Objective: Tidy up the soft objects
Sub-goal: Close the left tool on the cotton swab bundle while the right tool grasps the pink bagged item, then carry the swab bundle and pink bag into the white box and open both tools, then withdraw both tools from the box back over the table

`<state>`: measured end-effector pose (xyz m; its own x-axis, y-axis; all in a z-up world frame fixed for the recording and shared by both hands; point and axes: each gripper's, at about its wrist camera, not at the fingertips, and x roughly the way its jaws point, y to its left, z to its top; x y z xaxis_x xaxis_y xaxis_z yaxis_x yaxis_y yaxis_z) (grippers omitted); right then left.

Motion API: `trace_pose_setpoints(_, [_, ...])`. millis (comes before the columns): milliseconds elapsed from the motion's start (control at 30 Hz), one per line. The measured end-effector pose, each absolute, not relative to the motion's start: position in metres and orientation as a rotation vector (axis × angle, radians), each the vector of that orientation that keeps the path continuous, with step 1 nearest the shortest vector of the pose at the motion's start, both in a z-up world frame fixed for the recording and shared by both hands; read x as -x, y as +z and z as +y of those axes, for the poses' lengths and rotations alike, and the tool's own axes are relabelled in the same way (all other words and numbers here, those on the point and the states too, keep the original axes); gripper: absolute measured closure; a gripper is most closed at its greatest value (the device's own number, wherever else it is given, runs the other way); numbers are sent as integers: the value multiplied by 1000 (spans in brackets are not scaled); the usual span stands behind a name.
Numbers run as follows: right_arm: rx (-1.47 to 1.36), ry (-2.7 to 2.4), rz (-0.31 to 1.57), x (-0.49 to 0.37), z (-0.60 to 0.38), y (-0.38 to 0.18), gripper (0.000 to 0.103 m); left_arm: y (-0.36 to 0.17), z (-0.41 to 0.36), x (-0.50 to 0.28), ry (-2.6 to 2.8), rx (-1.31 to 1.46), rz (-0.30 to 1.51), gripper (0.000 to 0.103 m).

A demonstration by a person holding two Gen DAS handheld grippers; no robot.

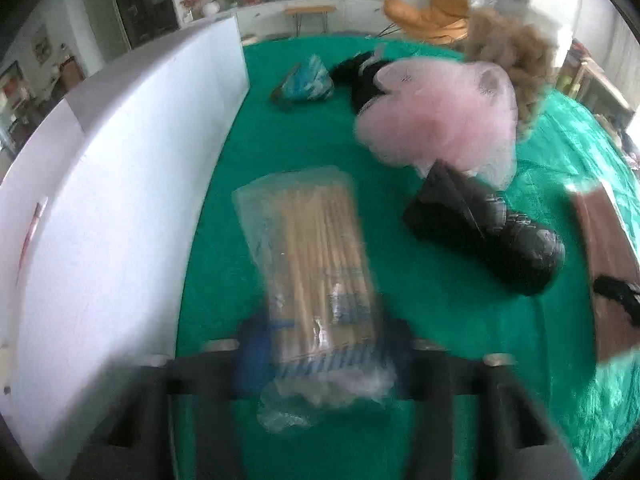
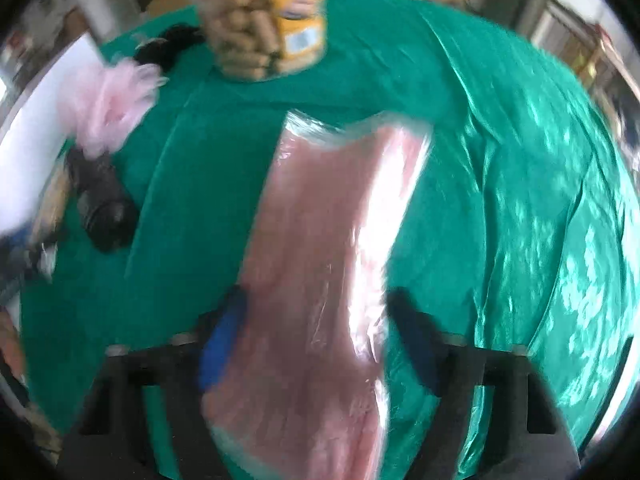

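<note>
Clearly, a clear bag of tan sticks (image 1: 316, 256) is lying on the green-covered bench (image 1: 352, 432), its near end sitting between the fingers of the left gripper (image 1: 320, 356), which is pinching it. A pink packet in shiny film (image 2: 332, 264) is lying lengthwise on the cloth, with the right gripper (image 2: 316, 344) clamping its near part. A pink mesh puff (image 1: 440, 120) and a black bundle (image 1: 484, 232) are resting further back beside a white board (image 1: 120, 184). Both grippers are angling steeply downward.
</note>
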<state>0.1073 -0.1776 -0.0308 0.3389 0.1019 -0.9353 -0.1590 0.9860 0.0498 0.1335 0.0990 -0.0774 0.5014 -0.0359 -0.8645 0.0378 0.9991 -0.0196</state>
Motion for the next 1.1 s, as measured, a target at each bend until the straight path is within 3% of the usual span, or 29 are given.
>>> trace_pose_setpoints(33, [42, 166, 1208, -101, -179, -26, 87, -75, 103, -127, -83, 51, 1039, 67])
trace_pose_setpoints(300, [-59, 220, 1062, -65, -187, 37, 88, -30, 118, -76, -230, 296, 909, 68])
trace_pose_setpoints(567, [-103, 652, 917, -55, -38, 143, 88, 61, 224, -43, -64, 307, 709, 66])
trace_pose_setpoints(633, [-111, 762, 902, -53, 9, 158, 87, 67, 262, -32, 57, 289, 699, 59])
trace_pose_setpoints(667, [-118, 819, 895, -52, 36, 162, 85, 67, 279, -28, 125, 278, 699, 53])
trace_pose_setpoints(700, [-130, 869, 891, -51, 58, 165, 76, 64, 298, -23, 220, 264, 708, 31])
trace_pose_setpoints(733, [-144, 911, 895, -50, 75, 165, 55, 62, 309, -20, 274, 256, 712, 8])
trace_pose_setpoints(800, [-182, 983, 933, -50, 107, 158, 22, 55, 329, -11, 369, 249, 701, 2])
trace_pose_setpoints(967, [-131, 886, 891, -45, 89, 145, 23, 39, 344, 3, 419, 275, 719, 2])
trace_pose_setpoints(1100, [-8, 625, 858, -57, 23, 105, 23, 38, 310, -8, 300, 280, 723, 2])
